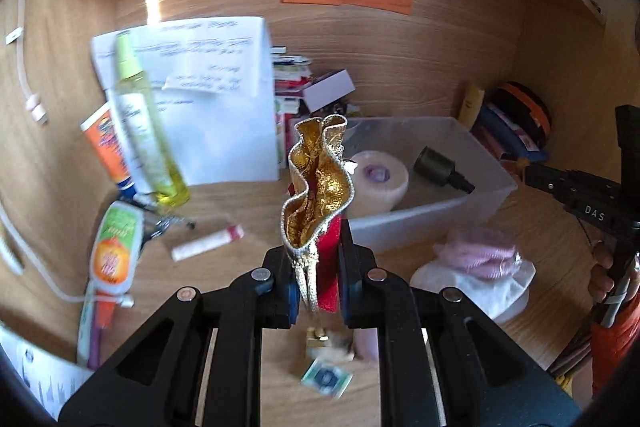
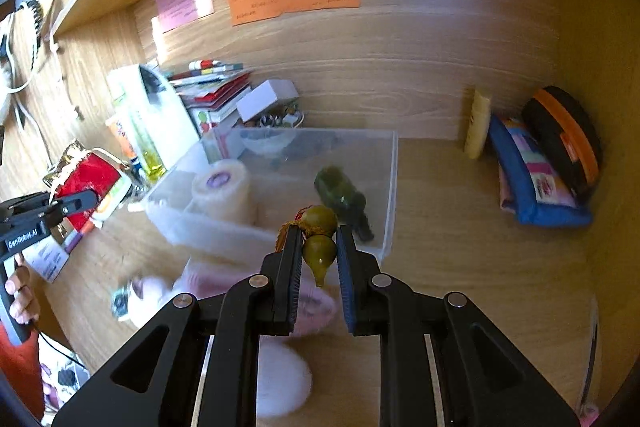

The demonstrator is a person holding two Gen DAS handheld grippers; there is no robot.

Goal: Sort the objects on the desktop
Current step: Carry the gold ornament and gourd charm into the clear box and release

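My left gripper [image 1: 318,267] is shut on a red pouch with a gold lining [image 1: 318,187], held up above the desk; the same pouch [image 2: 90,183] shows at the left of the right wrist view. My right gripper [image 2: 318,259] is shut on a small olive-green gourd charm [image 2: 319,239] with a tassel cord, lifted in front of a clear plastic bin [image 2: 386,187]. Inside the bin [image 1: 480,203] lie a cream tape roll [image 1: 378,181] and a dark green bottle [image 2: 344,199]. A person's hand holds each gripper's handle.
On the left lie a yellow spray bottle [image 1: 146,131], tubes, a white paper sheet [image 1: 212,99] and a cable. Books and a white box [image 2: 268,99] stand behind the bin. A pink cloth [image 1: 480,255] and white pad lie in front. A blue pouch [image 2: 532,179] leans at the right.
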